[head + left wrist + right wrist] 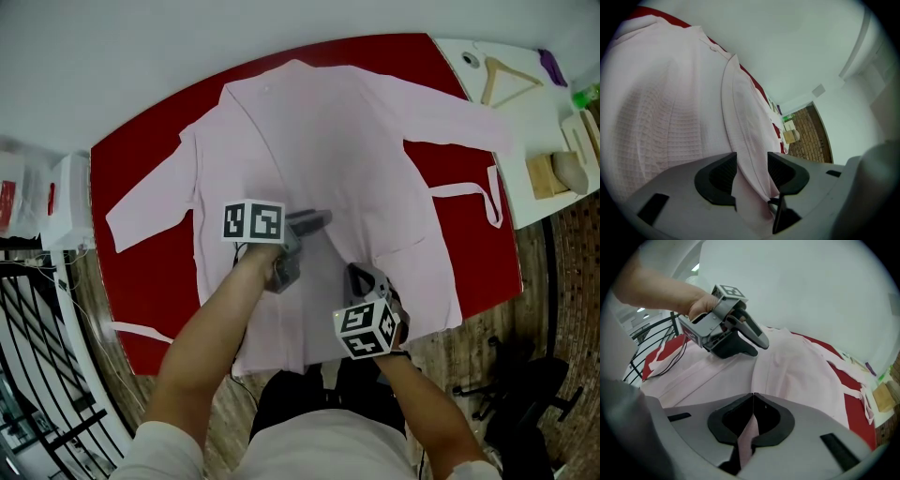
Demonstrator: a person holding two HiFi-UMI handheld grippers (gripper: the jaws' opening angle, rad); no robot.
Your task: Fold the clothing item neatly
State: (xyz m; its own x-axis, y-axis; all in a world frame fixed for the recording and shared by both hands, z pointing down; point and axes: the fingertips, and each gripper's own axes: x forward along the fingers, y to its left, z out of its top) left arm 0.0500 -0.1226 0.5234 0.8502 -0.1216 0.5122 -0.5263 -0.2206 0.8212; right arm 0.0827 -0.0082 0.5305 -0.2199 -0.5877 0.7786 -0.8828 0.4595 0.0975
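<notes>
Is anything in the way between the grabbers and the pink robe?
Nothing visible is. The right gripper has its jaws shut on the pink robe, and the left gripper has its jaws apart around a fold of it.

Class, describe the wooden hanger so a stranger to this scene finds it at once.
Start at the red table covered by the pink robe. Right of it stands a white table; the hanger lies at its far end, the only open triangular wooden frame there.

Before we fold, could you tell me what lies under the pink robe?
A red tabletop shows around the pink robe; anything else beneath the fabric is covered.
</notes>
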